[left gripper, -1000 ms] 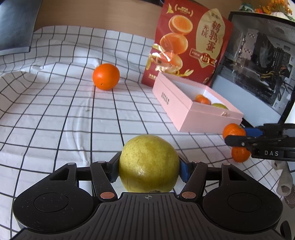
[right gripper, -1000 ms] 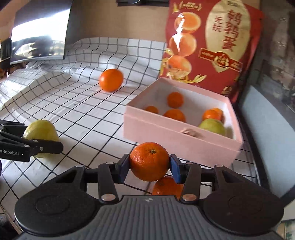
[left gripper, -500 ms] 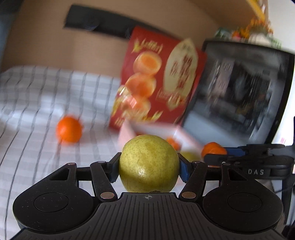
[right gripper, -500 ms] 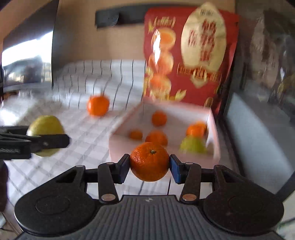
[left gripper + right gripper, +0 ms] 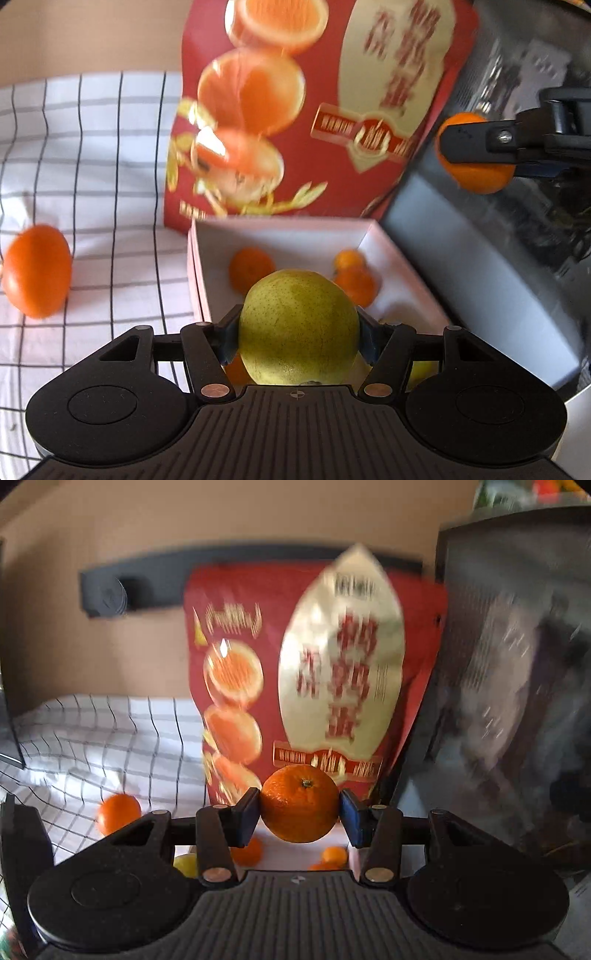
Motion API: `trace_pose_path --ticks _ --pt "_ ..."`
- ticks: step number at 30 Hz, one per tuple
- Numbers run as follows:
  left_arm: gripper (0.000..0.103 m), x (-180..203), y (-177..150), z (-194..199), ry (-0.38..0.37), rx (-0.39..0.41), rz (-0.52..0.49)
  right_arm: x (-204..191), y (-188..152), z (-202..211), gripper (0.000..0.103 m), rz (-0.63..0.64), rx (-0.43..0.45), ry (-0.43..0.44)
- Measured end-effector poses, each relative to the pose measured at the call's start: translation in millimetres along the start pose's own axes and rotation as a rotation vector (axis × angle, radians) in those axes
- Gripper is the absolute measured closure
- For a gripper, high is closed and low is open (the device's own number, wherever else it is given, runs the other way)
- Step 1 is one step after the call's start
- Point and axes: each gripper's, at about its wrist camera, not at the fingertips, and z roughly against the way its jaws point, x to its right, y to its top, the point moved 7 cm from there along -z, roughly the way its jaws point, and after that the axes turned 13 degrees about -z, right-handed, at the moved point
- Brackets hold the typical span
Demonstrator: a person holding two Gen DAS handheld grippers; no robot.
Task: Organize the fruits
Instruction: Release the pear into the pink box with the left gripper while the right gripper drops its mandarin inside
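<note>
My left gripper (image 5: pixel 298 334) is shut on a yellow-green pear (image 5: pixel 298 328) and holds it over the near edge of the open pink box (image 5: pixel 280 230). Several small oranges (image 5: pixel 251 269) lie inside the box. My right gripper (image 5: pixel 300 808) is shut on an orange (image 5: pixel 300 803), raised above the box's right side; it also shows in the left wrist view (image 5: pixel 476 155). A loose orange (image 5: pixel 37 271) lies on the checked cloth left of the box, also seen in the right wrist view (image 5: pixel 118 812).
A tall red snack bag (image 5: pixel 314 110) stands right behind the box. A dark computer case with a glass side (image 5: pixel 517 664) stands to the right. The white checked cloth (image 5: pixel 92 166) covers the table to the left.
Both grippers moved forward and up with their fruit. The left now hangs over the box's near edge; the right has risen so the box is mostly below its view.
</note>
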Motion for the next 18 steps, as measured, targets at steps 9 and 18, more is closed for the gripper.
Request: trace_pose_path --ticks 9,18 --pt "0.039 6.4 -3.3 10.8 0.152 0.044 -0.253 8.6 -33.6 -41.1 0.057 -0.038 -0.126 -0.033" --pt "0.039 -18.0 -2.1 62.1 0.006 0.212 -0.136 18.1 -39.2 -41.4 0.057 -0.065 -0.147 -0.022"
